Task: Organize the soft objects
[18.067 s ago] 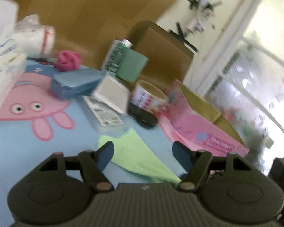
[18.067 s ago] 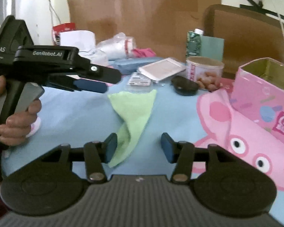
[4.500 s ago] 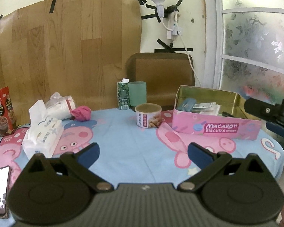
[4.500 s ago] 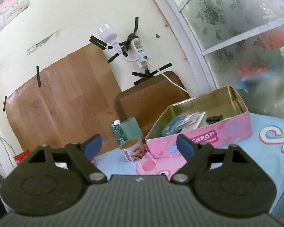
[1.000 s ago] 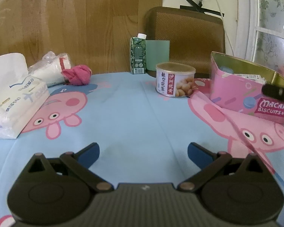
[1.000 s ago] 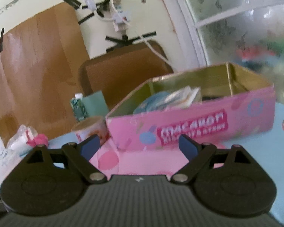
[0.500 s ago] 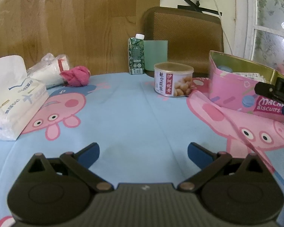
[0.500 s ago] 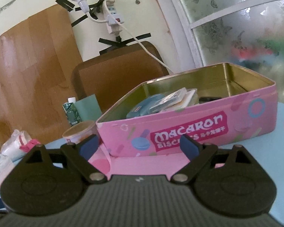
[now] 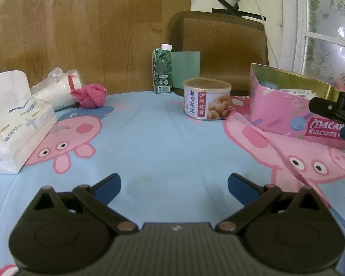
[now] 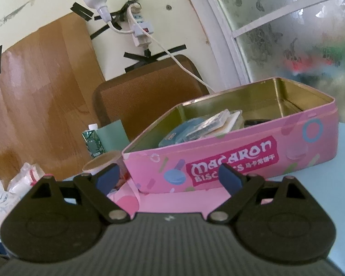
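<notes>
The left wrist camera sits low over the table [image 9: 163,133], looking flat across it toward the wooden wall, with the pink biscuit tin [image 9: 278,117] far to its right. The right wrist camera is close to that tin [image 10: 241,158], tilted up. Both views share the tin and the peanut can [image 9: 207,102] [image 10: 103,163].

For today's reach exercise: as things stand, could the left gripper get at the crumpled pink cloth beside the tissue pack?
Probably yes. The left gripper is open, and bare tablecloth runs toward the pink cloth; the tissue pack sits off to the left.

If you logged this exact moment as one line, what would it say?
left gripper: open, empty | right gripper: open, empty, facing pink tin | pink cloth: on table, untouched
</notes>
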`<state>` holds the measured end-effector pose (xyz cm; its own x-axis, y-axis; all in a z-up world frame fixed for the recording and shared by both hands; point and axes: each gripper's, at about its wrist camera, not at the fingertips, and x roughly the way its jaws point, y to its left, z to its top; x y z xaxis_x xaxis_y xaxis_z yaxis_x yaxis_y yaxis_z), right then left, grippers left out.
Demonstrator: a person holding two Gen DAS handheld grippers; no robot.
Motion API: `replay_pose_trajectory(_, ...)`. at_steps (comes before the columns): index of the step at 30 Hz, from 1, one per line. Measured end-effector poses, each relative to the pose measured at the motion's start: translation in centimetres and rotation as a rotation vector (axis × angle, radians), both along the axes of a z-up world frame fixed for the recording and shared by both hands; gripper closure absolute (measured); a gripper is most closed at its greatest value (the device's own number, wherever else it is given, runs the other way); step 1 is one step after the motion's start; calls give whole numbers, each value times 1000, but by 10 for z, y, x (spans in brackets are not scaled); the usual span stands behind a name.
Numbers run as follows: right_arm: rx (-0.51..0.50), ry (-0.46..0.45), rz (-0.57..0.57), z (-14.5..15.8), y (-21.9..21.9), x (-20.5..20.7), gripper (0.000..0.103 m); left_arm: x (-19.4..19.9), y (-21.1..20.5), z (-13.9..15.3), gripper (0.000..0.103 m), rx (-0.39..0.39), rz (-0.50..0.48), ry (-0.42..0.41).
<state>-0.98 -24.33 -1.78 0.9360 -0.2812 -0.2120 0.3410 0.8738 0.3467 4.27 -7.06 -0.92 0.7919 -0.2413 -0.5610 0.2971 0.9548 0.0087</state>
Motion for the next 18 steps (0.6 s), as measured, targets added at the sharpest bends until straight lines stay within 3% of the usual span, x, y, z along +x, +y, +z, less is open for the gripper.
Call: replay_pose_trajectory(18, 21, 13, 39, -1, -3, 4, 8, 2, 1, -1, 0, -6, -14, 7)
